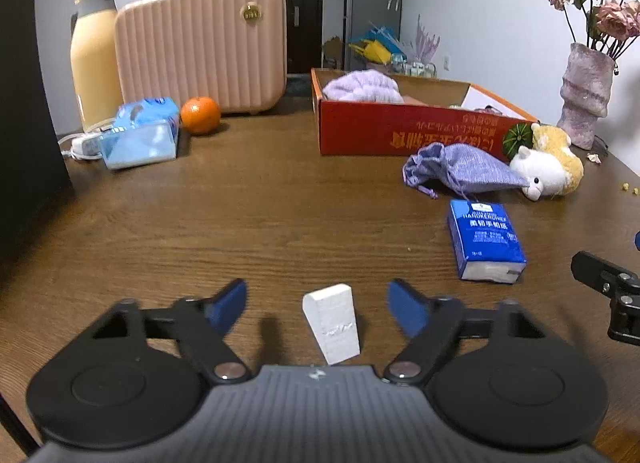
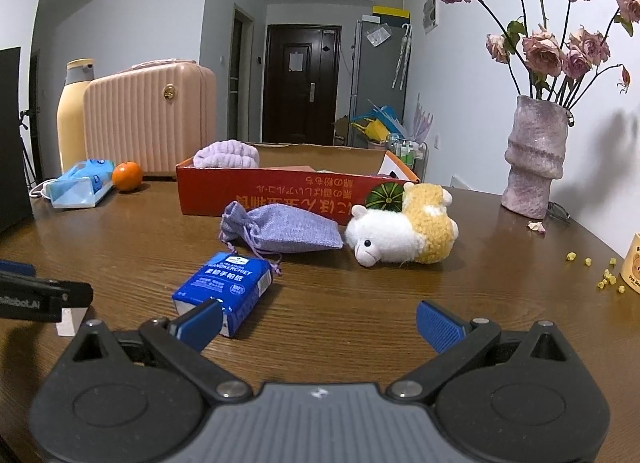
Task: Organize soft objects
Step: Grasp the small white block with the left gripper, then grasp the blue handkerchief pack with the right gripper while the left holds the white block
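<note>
Fingers (image 1: 316, 303) of your left gripper stand apart around an upright white block (image 1: 334, 323), touching neither side of it; the blue tissue pack (image 1: 486, 245) lies on the table (image 1: 260, 207) beyond your right finger. Your right gripper's fingers (image 2: 318, 325) also stand apart and empty, the tissue pack (image 2: 224, 289) just behind the left finger, purple pouch (image 2: 286, 229) and plush sheep (image 2: 400, 231) farther ahead by the red box (image 2: 280, 199).

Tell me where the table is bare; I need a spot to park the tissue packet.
Bare wood spans the middle, between the orange and the red box, down to the white block. It is crowded beside the box: purple pouch, plush sheep, blue tissue packet.
</note>
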A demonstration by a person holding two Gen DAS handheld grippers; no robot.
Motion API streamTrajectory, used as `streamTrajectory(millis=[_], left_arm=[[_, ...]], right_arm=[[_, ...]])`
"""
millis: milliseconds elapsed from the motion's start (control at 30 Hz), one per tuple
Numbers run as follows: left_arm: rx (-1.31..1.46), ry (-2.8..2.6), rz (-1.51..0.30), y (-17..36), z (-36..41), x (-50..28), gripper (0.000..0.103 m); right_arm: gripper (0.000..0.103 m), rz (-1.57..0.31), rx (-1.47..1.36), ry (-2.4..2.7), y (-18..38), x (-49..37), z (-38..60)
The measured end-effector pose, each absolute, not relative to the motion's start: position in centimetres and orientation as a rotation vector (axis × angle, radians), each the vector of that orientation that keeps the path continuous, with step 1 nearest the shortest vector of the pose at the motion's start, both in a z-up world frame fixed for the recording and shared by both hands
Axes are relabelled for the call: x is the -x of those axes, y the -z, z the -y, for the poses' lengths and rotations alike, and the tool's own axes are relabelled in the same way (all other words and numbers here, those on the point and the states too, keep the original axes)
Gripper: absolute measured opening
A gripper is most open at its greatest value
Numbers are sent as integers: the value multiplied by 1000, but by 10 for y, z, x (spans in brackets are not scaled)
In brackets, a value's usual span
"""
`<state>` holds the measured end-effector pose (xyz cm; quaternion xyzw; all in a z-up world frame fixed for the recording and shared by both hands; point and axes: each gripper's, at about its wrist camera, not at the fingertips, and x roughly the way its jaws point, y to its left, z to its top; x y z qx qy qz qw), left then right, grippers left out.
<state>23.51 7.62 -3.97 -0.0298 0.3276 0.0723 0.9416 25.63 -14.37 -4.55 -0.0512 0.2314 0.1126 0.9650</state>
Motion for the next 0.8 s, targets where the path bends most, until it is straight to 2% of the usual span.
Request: streamTrajectory(millis=[167,267,433,800], left_arm=[[70,-120,-691,43,-76,-238,40],[70,-103,-700,44,-75,-239,25],[75,-100,-700,44,-76,-240,21],[67,-89,-641,37,-80,-244,20]], right_arm=[[103,-472,105,-228,47,-257,143],[103,-472,106,-228,47,-257,143],[103,-473,106,-228,47,-257,143],[103,-484,95,-241,51,-258,142]])
